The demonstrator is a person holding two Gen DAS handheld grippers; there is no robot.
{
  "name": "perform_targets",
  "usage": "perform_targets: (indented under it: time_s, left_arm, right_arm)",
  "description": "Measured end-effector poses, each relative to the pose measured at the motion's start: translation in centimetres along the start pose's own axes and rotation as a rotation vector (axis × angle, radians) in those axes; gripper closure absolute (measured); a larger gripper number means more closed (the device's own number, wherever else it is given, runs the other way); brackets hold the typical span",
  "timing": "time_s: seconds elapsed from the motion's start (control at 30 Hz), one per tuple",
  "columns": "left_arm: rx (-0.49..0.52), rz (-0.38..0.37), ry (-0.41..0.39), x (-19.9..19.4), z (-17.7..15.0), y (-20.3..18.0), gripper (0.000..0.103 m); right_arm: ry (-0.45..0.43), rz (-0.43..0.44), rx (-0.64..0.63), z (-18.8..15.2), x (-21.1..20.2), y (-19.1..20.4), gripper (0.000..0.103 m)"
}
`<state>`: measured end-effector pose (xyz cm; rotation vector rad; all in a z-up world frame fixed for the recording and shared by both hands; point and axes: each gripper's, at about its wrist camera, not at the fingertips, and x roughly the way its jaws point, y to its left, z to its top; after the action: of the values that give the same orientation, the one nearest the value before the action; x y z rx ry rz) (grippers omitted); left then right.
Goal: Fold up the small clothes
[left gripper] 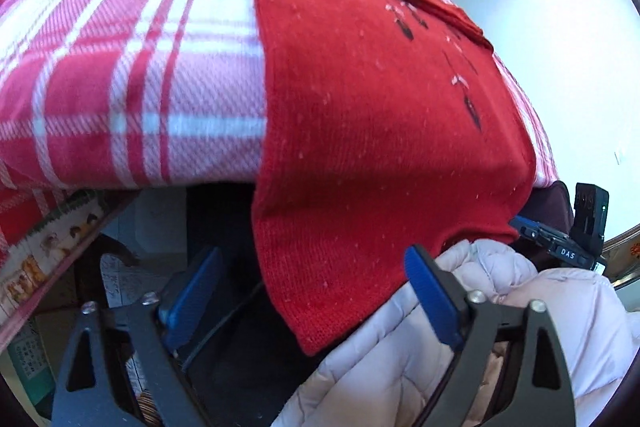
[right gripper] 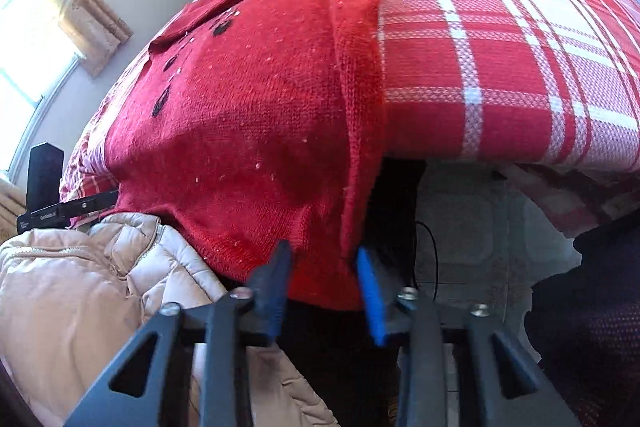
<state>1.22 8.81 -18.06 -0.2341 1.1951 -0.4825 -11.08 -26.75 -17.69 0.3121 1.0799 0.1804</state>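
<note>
On the plaid bed [left gripper: 120, 75], I'd clamp both released hand-held grippers, left [left gripper: 316, 291] and right [right gripper: 322, 279], squarely on the red sweater [left gripper: 360, 131] hem, then lift evenly.

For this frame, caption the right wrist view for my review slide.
Open right tool straddles the hanging hem of a red knit sweater draped over a plaid-covered bed.

Your sweater [left gripper: 372, 131]: red knit, flecked with pale lint, small black and white marks stitched on its front. Your bed cover [left gripper: 120, 67]: red, pink and white plaid. Puffer jacket [left gripper: 400, 359] beside your tongs: pale pink-lilac, quilted. Your left tongs [left gripper: 316, 299]: black frame, blue finger pads [left gripper: 430, 297]. Your right tongs [right gripper: 324, 291]: the same black with blue pads. Curtain [right gripper: 80, 15]: beige.
</note>
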Motion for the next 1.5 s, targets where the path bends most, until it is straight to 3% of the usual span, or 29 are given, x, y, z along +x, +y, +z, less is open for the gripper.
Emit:
perform_targets:
  time_s: [0.07, 0.27, 0.43, 0.5, 0.53, 0.57, 0.73, 0.8, 0.9, 1.0, 1.17, 1.33, 1.5]
  left_arm:
    - [0.031, 0.013, 0.001, 0.5, -0.2, -0.7, 0.020]
    - [0.049, -0.006, -0.005, 0.5, -0.3, -1.3, 0.040]
    - [0.013, -0.024, -0.009, -1.4, -1.5, 1.7, 0.051]
    - [0.006, -0.013, -0.012, -1.5, -1.5, 1.9, 0.082]
    - [-0.001, -0.012, -0.013, -1.6, -1.5, 1.9, 0.088]
    - [-0.012, -0.027, -0.009, -1.6, -1.4, 2.0, 0.090]
    - [-0.013, -0.092, -0.011, -2.6, -1.1, 1.4, 0.094]
    - [0.008, -0.116, -0.035, -3.8, -0.7, 0.7, 0.094]
    - [0.026, -0.163, -0.089, -6.3, 0.3, -0.4, 0.094]
    - [0.032, -0.189, -0.147, -8.5, 1.8, -1.3, 0.094]
    - [0.074, -0.175, -0.196, -9.7, 2.9, -2.3, 0.094]
    - [0.078, -0.187, -0.183, -9.3, 2.4, -2.5, 0.094]
    - [0.058, -0.192, -0.194, -9.7, 2.7, -2.2, 0.094]
  right_arm:
    - [0.001, -0.011, -0.018, -0.1, 0.0, 0.2, 0.073]
    - [-0.002, -0.003, 0.016, 0.1, 0.0, -0.6, 0.073]
    - [0.003, 0.023, 0.049, 0.1, 0.1, -1.4, 0.073]
    - [0.008, 0.034, 0.035, 0.1, 0.0, -1.2, 0.077]
    - [0.012, 0.045, 0.027, 0.1, -0.1, -1.1, 0.091]
    - [0.014, 0.051, 0.025, 0.1, -0.1, -0.8, 0.094]
    - [-0.010, 0.154, 0.065, 0.7, -1.5, -0.8, 0.098]
    - [-0.041, 0.217, 0.099, 1.3, -2.7, -0.9, 0.103]
    - [-0.115, 0.332, 0.148, 2.6, -5.1, -0.9, 0.103]
    - [-0.182, 0.396, 0.162, 4.6, -7.1, -1.0, 0.103]
    - [-0.259, 0.277, 0.157, 6.6, -8.7, -1.4, 0.103]
    - [-0.132, 0.181, 0.266, 4.0, -6.3, -3.8, 0.102]
    - [0.000, 0.171, 0.308, 1.1, -2.7, -4.9, 0.102]
